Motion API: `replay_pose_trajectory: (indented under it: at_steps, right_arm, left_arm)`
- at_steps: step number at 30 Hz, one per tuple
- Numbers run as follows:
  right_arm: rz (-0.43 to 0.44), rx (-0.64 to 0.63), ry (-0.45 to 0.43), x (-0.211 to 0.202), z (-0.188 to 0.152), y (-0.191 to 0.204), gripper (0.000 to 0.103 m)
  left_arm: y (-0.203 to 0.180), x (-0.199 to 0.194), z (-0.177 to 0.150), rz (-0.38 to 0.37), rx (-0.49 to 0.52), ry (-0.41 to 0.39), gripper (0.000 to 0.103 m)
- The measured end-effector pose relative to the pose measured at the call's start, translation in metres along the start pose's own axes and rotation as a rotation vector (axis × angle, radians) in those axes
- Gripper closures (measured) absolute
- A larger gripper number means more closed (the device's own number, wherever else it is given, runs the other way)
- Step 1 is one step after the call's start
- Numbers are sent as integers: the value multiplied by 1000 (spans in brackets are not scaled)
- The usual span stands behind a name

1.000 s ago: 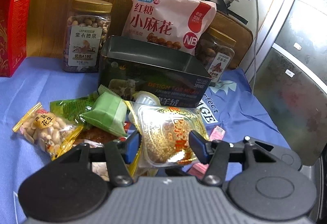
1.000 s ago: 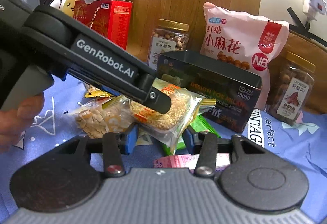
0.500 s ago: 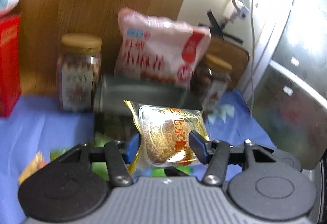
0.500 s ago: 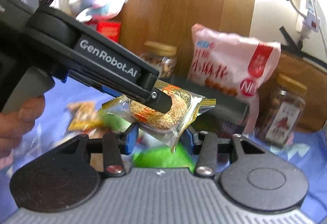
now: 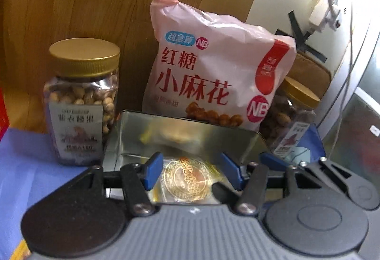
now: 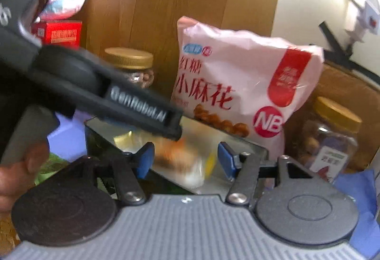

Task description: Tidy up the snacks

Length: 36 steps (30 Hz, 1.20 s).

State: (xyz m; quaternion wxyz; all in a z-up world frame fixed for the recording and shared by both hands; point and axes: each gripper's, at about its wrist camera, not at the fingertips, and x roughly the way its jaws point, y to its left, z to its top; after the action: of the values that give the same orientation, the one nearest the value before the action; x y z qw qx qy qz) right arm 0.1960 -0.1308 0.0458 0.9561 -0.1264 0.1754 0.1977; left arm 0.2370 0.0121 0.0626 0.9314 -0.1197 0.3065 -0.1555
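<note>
The open metal tin (image 5: 133,134) stands just ahead of both grippers. A clear packet with a round sesame cake (image 5: 187,179) lies low inside it, below and between the blue pads (image 5: 154,169) of my left gripper (image 5: 192,171). Those jaws are opening and the pads do not seem to press on the packet. In the right wrist view the left gripper's finger (image 6: 142,108) reaches over the tin (image 6: 239,153), and the packet (image 6: 178,158) is a blur beneath its tip. My right gripper (image 6: 187,160) hangs over the tin, its jaws opening, with nothing gripped.
A pink snack bag (image 5: 213,70) leans on the wooden panel behind the tin. A gold-lidded nut jar (image 5: 80,98) flanks it on the left and another jar (image 5: 292,117) on the right. A red box (image 6: 57,32) stands far left. A person's hand (image 6: 14,177) holds the left gripper.
Both grippers went forward from the snack pile to the tin. The left one carried the sesame cake packet, which now sits lower and smaller between its pads. The right jaws stand wider.
</note>
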Motion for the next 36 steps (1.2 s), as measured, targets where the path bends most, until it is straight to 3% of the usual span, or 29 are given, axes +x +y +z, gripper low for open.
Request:
replay_pose_trajectory:
  at_steps: [4, 8, 13, 18, 22, 26, 36]
  right_arm:
    - [39, 79, -49, -38, -11, -2, 41]
    - [76, 201, -25, -73, -41, 4, 41]
    - [21, 299, 14, -107, -80, 21, 41]
    - [-62, 344, -36, -122, -91, 24, 39]
    - [-81, 419, -39, -123, -96, 13, 36]
    - [-75, 502, -23, -121, -101, 3, 36]
    - [-69, 505, -3, -117, -101, 4, 36]
  left_arm:
    - [-3, -45, -21, -15, 16, -71, 48]
    - [-7, -97, -59, -49, 62, -127, 48]
    - [-10, -129, -116, 8, 108, -137, 47]
    - [-18, -131, -149, 73, 154, -135, 47]
    - [-25, -124, -161, 105, 208, -145, 47]
    - [-24, -126, -165, 87, 207, -149, 44]
    - [-24, -125, -165, 72, 211, -144, 42]
